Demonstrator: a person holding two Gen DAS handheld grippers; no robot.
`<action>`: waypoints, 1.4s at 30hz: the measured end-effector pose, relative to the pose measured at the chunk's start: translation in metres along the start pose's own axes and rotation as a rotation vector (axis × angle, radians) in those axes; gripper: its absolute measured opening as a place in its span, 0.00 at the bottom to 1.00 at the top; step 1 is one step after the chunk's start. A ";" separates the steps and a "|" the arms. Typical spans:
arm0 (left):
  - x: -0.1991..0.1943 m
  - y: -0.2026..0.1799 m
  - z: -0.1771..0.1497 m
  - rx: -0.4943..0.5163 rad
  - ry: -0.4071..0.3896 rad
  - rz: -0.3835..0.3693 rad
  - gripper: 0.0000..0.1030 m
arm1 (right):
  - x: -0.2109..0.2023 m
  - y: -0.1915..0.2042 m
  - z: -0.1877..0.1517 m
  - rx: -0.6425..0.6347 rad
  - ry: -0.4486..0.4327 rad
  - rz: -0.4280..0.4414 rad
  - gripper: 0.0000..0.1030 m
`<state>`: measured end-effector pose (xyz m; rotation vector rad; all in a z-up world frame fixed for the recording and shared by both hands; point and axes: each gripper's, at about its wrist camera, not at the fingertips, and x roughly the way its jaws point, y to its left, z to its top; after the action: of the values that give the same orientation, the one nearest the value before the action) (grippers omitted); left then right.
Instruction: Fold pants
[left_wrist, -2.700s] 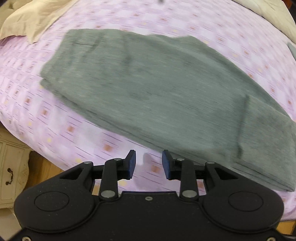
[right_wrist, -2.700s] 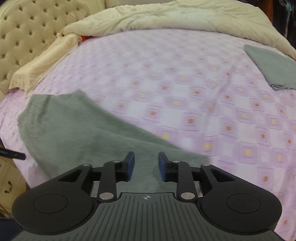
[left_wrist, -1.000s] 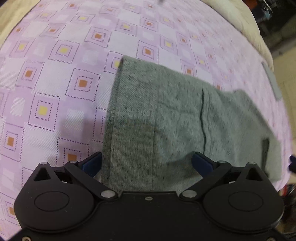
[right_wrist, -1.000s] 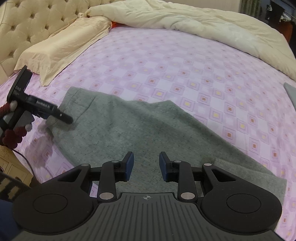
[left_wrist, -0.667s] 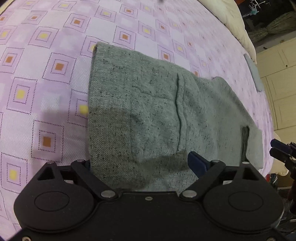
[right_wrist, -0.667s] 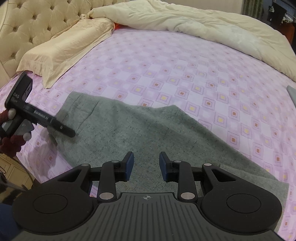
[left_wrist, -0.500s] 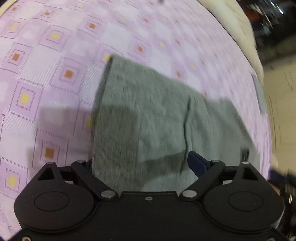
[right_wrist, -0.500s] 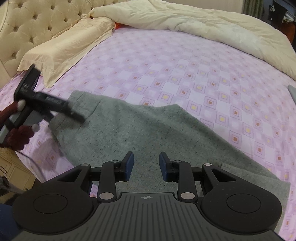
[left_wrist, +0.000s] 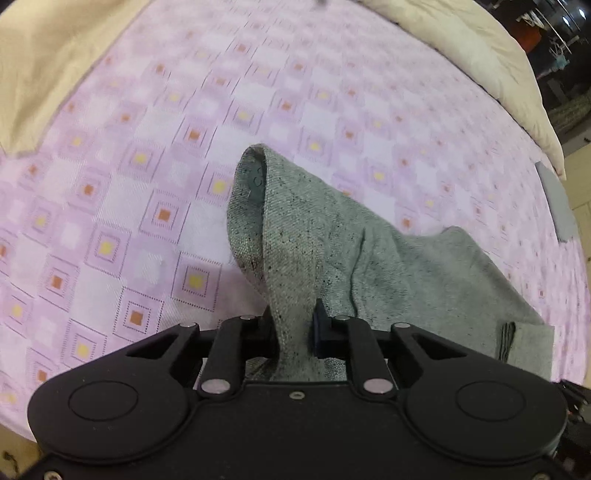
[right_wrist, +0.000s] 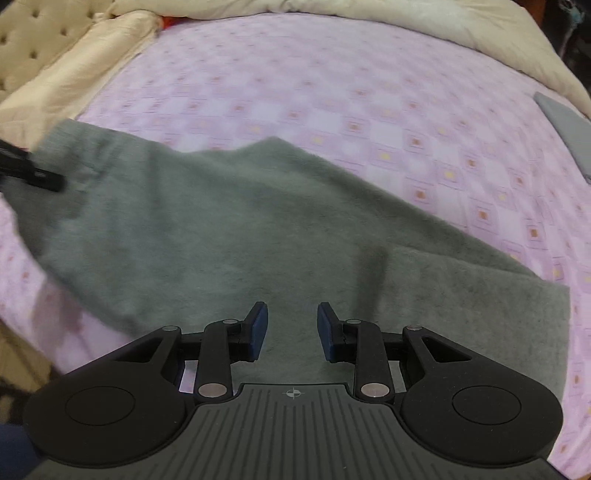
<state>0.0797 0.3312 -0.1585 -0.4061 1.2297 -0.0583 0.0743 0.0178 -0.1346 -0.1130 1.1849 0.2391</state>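
Note:
The grey pants (right_wrist: 236, 229) lie folded lengthwise across the near side of the pink patterned bed. My left gripper (left_wrist: 293, 332) is shut on one end of the pants (left_wrist: 314, 236) and lifts that edge so it bunches up off the sheet. It also shows at the left edge of the right wrist view (right_wrist: 33, 171), at the pants' far left end. My right gripper (right_wrist: 291, 332) is open and empty, hovering just above the middle of the pants.
The pink bedsheet (right_wrist: 332, 92) stretches beyond the pants. A cream pillow (right_wrist: 66, 74) lies at the left, a cream duvet (right_wrist: 406, 14) along the back. A folded grey cloth (right_wrist: 569, 129) lies at the far right. The bed's edge runs near the bottom left.
My left gripper has closed on the pants' end and raised it, bunching the cloth. My right gripper has dropped lower over the pants and stays open.

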 end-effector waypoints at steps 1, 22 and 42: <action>-0.004 -0.008 0.000 0.015 -0.013 0.013 0.21 | 0.007 -0.005 0.004 -0.005 -0.003 -0.006 0.26; -0.046 -0.089 -0.018 0.061 -0.108 0.170 0.20 | 0.032 -0.023 0.001 -0.029 -0.076 0.139 0.19; -0.092 -0.269 -0.054 0.285 -0.221 0.188 0.20 | -0.046 -0.115 -0.083 0.118 -0.132 0.308 0.19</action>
<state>0.0453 0.0911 -0.0002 -0.0457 1.0175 -0.0266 0.0107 -0.1172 -0.1271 0.1885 1.0790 0.4397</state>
